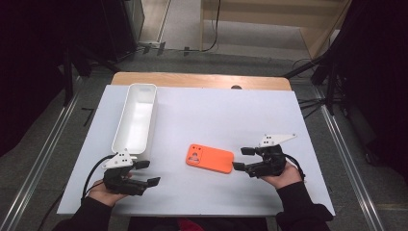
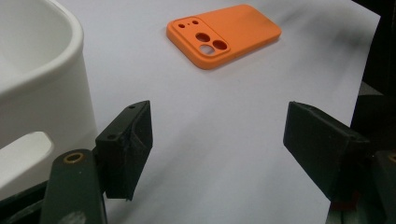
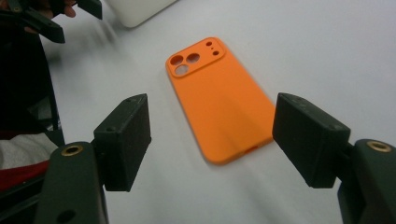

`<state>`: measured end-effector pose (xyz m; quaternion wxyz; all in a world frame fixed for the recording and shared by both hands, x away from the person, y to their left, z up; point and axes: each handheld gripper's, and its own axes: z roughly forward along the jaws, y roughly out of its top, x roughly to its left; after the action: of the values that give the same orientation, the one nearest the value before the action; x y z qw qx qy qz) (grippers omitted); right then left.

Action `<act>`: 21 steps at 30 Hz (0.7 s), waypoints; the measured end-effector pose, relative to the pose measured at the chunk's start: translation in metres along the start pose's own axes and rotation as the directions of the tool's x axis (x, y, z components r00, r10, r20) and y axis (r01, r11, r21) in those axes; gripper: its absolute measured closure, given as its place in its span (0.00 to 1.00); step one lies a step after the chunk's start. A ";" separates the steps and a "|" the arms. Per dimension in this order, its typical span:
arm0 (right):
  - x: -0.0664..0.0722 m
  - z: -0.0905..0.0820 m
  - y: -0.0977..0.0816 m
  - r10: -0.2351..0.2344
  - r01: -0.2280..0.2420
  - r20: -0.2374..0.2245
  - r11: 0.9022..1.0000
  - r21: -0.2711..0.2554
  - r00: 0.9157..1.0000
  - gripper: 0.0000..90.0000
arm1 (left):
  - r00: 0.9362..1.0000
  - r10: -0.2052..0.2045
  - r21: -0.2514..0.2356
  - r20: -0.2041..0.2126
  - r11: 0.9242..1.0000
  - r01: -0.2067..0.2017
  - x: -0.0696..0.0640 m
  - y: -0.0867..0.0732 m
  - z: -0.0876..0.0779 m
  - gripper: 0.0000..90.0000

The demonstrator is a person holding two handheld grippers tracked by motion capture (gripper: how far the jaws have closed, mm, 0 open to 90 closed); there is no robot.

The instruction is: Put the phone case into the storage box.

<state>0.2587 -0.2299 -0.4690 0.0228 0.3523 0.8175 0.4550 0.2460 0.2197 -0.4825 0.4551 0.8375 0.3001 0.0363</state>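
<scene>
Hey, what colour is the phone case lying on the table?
Orange: the phone case shows best in the right gripper view.

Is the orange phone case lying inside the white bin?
No, the orange phone case lies flat on the table, beside the white bin.

The phone case (image 1: 210, 158) is laid flat on the counter (image 1: 250, 110), near the middle of its near half. The tray (image 1: 136, 117) is set on the counter to the left of and behind the case, well apart from it. The left tool (image 1: 146, 173) is placed just before the tray's near end. The right tool (image 1: 242, 158) is found just beside the case's right end, jaws spread.
</scene>
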 end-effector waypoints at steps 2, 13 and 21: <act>0.000 -0.001 -0.002 -0.001 0.001 0.000 1.000 -0.001 1.000 0.30 | 1.000 0.000 0.000 0.000 1.000 0.000 0.000 0.000 0.000 0.27; 0.004 -0.007 -0.025 0.016 -0.016 0.006 1.000 0.015 1.000 0.28 | 1.000 0.002 0.001 -0.002 1.000 -0.002 0.000 0.000 0.001 0.27; 0.001 -0.005 -0.029 0.027 -0.027 -0.002 0.999 0.030 1.000 0.25 | 1.000 0.003 0.001 -0.002 1.000 -0.003 -0.001 0.000 0.001 0.27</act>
<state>0.2402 -0.2433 -0.4878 0.0103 0.3632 0.8195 0.4432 0.2458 0.2189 -0.4825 0.4542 0.8382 0.2994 0.0376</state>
